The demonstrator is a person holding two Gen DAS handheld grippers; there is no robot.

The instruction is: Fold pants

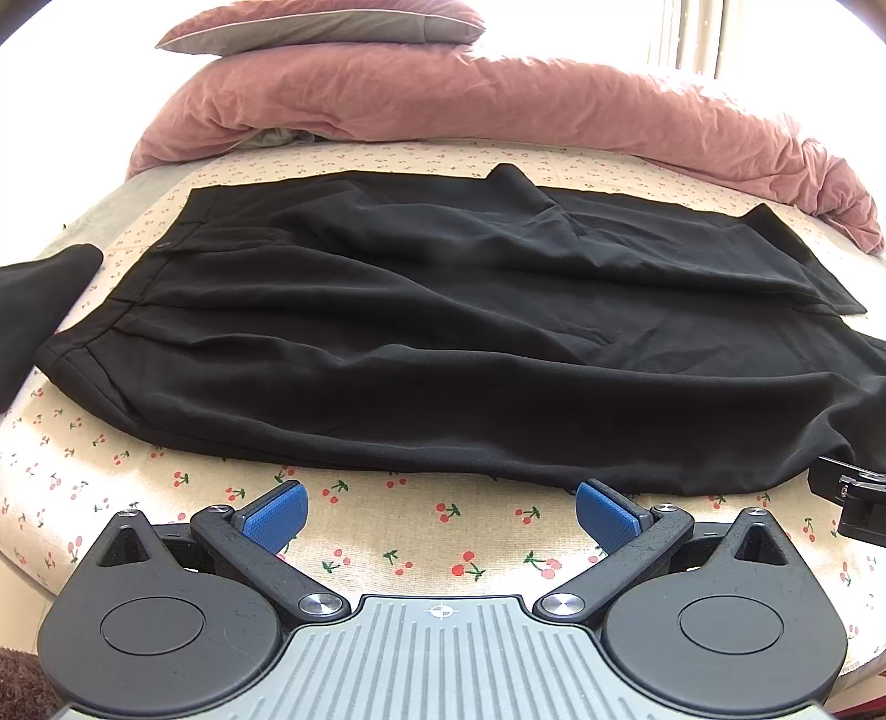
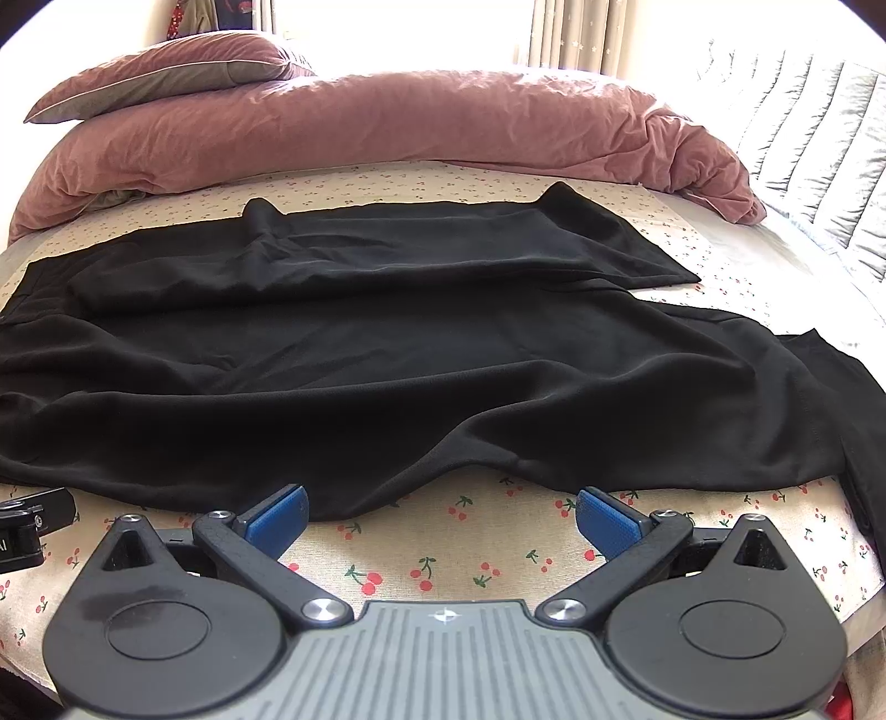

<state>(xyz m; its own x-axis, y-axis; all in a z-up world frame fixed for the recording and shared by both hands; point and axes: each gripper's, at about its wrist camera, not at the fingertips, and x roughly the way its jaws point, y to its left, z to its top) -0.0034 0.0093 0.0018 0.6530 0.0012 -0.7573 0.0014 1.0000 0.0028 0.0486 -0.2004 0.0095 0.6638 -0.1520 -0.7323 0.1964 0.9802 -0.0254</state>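
Note:
Black pants (image 1: 443,332) lie spread flat on a cherry-print sheet (image 1: 415,554), waistband to the left, legs running right, one leg folded over on the far side. They also fill the right wrist view (image 2: 421,354). My left gripper (image 1: 440,512) is open and empty, just short of the pants' near edge. My right gripper (image 2: 440,512) is open and empty too, its blue pads (image 2: 603,523) close to the near hem. Each gripper shows at the edge of the other's view.
A rumpled pink duvet (image 1: 498,105) and a pink-grey pillow (image 1: 321,25) lie along the far side of the bed. Another black garment (image 1: 33,299) lies at the left edge. A grey quilted cover (image 2: 819,144) is at the far right.

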